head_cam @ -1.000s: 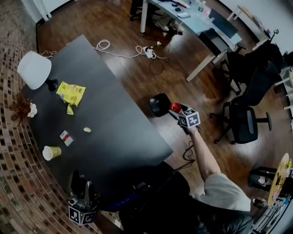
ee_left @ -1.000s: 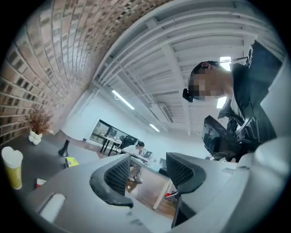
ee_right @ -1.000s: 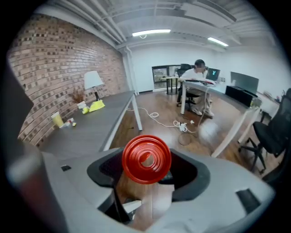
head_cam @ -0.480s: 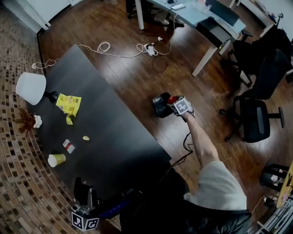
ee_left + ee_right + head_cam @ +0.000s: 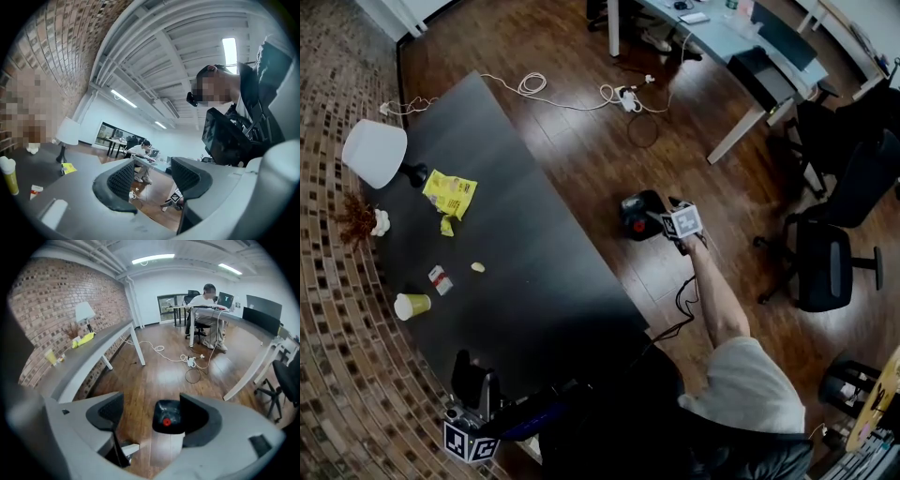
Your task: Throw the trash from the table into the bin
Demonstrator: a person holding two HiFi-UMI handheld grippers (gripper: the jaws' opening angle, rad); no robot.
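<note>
Hovering at the bin: the right gripper (image 5: 151, 412) is hanging just above the bin (image 5: 630, 202), which is sitting on the floor well apart from the lamp (image 5: 373, 152). Its jaws have just been opening and are standing wide with nothing gripped, and a red piece (image 5: 166, 421) is lying in the bin below them.
Left gripper: the left gripper (image 5: 154, 178) is waiting at the table (image 5: 534, 281) end farthest from the lamp, pointing level. Its jaws are parted and nothing is sitting between them.
Trash waiting: five pieces are lying on the table. The yellow packet (image 5: 450, 192) is just beside the lamp, with the yellow scrap (image 5: 445, 226) a little further from it. The pale bit (image 5: 478, 267), the red-and-white wrapper (image 5: 440, 279) and the paper cup (image 5: 412, 306) are lying further again.
Handling: everything is looking light. The packet is probably going to be limp and slippery, so pinching a corner is looking safest. The cup is likely to crush easily and is calling for a soft grip across its wall. The small bits are needing a fingertip pinch tight against the tabletop.
Count: one bin, one lamp, one red piece binned, five pieces remaining and two grippers, both holding nothing.
</note>
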